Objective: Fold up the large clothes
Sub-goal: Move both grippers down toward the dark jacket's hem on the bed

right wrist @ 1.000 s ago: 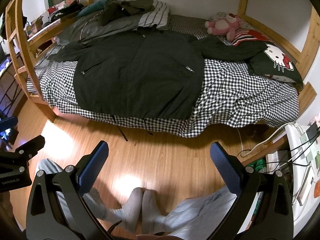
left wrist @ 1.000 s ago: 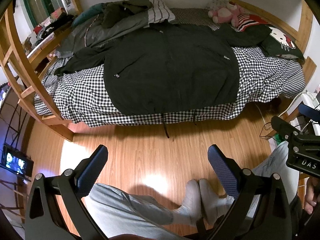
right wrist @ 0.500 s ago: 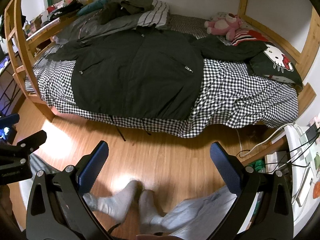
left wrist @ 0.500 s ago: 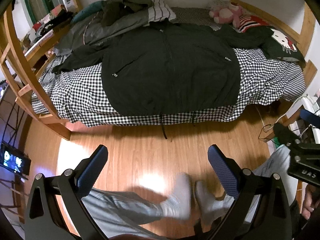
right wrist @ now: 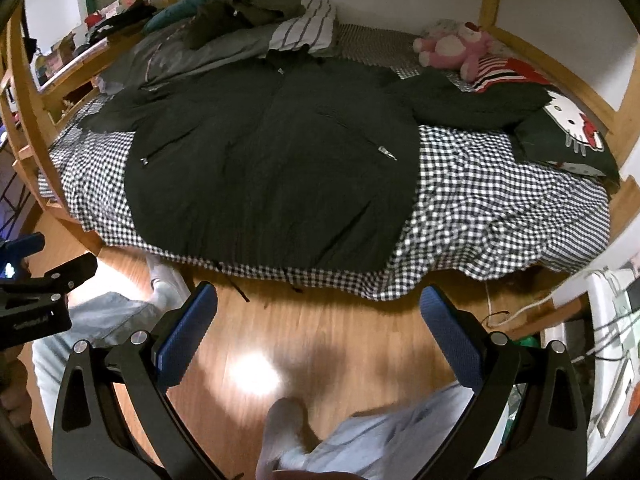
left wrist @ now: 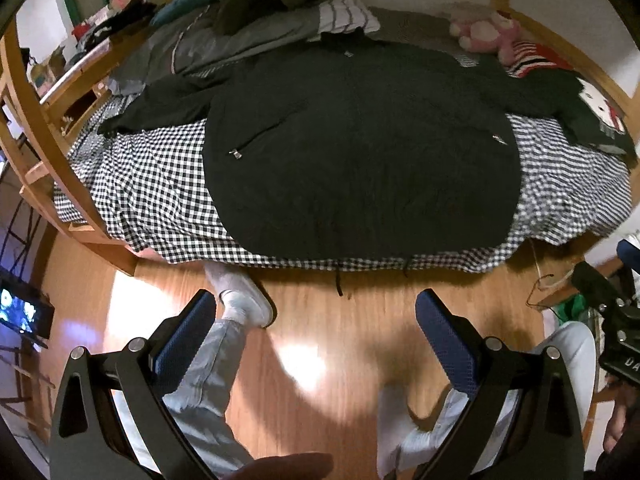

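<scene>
Jackets: one large dark jacket (left wrist: pixel 360 152) lies spread flat, front up, across my bed, its hem at the near edge of the mattress and both sleeves stretched out sideways.
Zip pulls: two, one on each pocket of the jacket.
Bed: one wooden-framed bed (right wrist: pixel 496 8) under a black-and-white checked sheet (right wrist: pixel 480 208); on it lie the jacket, a heap of grey bedding (right wrist: pixel 208 48) at the far left, one pink plush toy (right wrist: pixel 452 48) and one dark cat-face pillow (right wrist: pixel 568 132) at the far right.
Grippers: two. My left gripper (left wrist: pixel 316 344) hangs over the wooden floor (left wrist: pixel 340 340) short of the bed, blue pads spread wide with nothing between them. My right gripper (right wrist: pixel 318 340) is likewise wide apart and empty, also above the floor.
Feet: two white-socked feet; the left foot (left wrist: pixel 240 296) is planted just by the bed edge.
Only in the left view: a lit screen (left wrist: pixel 20 312) at the far left.
Only in the right view: a white shelf with cables (right wrist: pixel 608 320) at the right edge.
</scene>
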### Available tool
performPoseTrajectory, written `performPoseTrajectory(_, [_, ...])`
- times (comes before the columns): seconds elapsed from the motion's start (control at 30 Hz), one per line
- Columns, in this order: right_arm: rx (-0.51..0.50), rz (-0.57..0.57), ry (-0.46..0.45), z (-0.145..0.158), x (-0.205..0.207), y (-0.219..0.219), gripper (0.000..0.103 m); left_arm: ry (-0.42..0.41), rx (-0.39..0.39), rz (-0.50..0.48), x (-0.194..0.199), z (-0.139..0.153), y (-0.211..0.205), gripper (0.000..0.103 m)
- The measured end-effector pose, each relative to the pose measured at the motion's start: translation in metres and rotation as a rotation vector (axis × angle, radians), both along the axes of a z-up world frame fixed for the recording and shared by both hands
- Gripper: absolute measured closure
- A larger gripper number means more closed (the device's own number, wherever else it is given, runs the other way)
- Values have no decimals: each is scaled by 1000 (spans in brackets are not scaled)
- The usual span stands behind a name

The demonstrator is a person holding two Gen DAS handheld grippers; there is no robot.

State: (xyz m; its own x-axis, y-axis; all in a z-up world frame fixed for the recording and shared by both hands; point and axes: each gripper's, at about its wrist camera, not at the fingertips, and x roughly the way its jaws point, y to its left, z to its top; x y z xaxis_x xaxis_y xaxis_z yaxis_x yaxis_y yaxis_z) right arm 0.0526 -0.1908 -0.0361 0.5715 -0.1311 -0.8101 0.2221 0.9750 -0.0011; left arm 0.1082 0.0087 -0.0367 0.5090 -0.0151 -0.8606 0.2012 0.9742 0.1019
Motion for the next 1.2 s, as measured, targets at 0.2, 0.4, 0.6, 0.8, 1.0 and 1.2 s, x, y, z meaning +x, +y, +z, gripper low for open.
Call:
performPoseTrajectory(0.2, [-1, 34, 24, -17, 52, 9, 3, 13, 4, 55, 51, -11, 20, 5])
performPoseTrajectory(0.4, [-18, 61, 10, -9, 103, 26, 3, 16, 4, 71, 96, -10, 32, 5])
performPoseTrajectory(0.6, [-16, 73, 5, -3, 159, 43, 3, 33, -6, 92, 146, -13, 55, 5])
performPoseTrajectory(0.8, [1, 112, 9, -13, 202, 65, 3, 54, -8, 124, 197, -24, 81, 5])
performPoseTrajectory(1.0, [3, 155, -12, -17, 238, 95, 3, 98, -8, 156, 257, -41, 115, 5])
performPoseTrajectory(1.2, [-14, 179, -14, -28, 275, 126, 3, 149, -32, 192, 317, -63, 157, 5])
